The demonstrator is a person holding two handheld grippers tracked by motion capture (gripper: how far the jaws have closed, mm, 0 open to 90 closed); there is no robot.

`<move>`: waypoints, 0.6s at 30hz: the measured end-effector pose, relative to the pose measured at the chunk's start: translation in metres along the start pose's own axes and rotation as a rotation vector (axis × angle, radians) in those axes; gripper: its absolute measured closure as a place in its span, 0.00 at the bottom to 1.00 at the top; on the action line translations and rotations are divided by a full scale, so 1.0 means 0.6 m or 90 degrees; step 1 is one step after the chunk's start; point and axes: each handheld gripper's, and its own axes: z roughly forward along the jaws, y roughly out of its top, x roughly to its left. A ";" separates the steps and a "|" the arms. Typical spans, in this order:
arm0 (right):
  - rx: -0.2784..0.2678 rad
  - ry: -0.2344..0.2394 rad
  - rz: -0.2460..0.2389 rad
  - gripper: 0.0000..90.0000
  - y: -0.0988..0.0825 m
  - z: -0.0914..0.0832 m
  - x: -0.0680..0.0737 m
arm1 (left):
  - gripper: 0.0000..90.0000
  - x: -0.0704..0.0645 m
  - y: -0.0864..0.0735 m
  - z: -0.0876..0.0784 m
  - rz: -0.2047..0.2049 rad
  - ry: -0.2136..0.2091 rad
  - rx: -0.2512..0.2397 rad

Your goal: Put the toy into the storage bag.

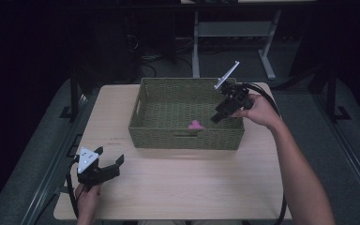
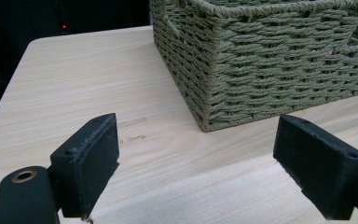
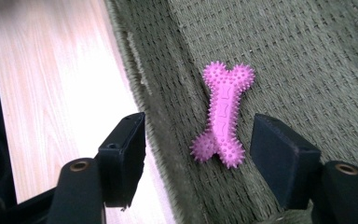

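A bright pink, bone-shaped chew toy (image 3: 223, 114), covered in small spikes of the same pink, is seen against the olive-green woven floor of the wicker basket (image 1: 186, 138). The basket's walls are plaited in thick horizontal rows of the same muted green. Around the basket, the bench (image 1: 183, 183) is finished in pale beige wood with fine lengthwise grain, marked by a few faint dark smudges left of the basket. The right claw (image 1: 221, 114), above the basket, is matt black, and the left claw (image 1: 108, 159), left of the basket, is black too, topped by a light grey triangular plate dotted with dark spots.
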 end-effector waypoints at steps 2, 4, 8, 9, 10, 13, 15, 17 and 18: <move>-0.012 -0.001 -0.009 0.38 -0.008 -0.010 0.012 | 0.15 0.000 0.000 0.000 0.000 -0.001 0.000; -0.015 -0.003 -0.010 0.38 -0.012 -0.014 0.017 | 0.15 0.000 0.000 0.000 0.000 -0.001 0.000; -0.031 -0.008 -0.019 0.37 -0.032 -0.031 0.041 | 0.15 -0.001 0.000 0.000 0.001 -0.001 0.002; -0.031 -0.008 -0.019 0.37 -0.032 -0.031 0.041 | 0.15 -0.001 0.000 0.000 0.002 -0.001 0.002; -0.038 -0.011 -0.021 0.37 -0.043 -0.037 0.052 | 0.15 -0.002 0.000 0.001 0.002 -0.002 0.002; -0.040 -0.019 -0.023 0.35 -0.053 -0.040 0.062 | 0.15 -0.002 0.000 0.001 0.002 -0.003 0.002; -0.045 -0.022 -0.026 0.35 -0.068 -0.042 0.074 | 0.15 -0.003 0.000 0.001 0.002 -0.004 0.003; -0.051 -0.026 -0.028 0.34 -0.085 -0.041 0.086 | 0.15 -0.004 0.000 0.000 0.002 -0.005 0.003; -0.053 -0.032 -0.023 0.33 -0.105 -0.039 0.099 | 0.15 -0.004 0.000 -0.001 0.004 -0.006 0.002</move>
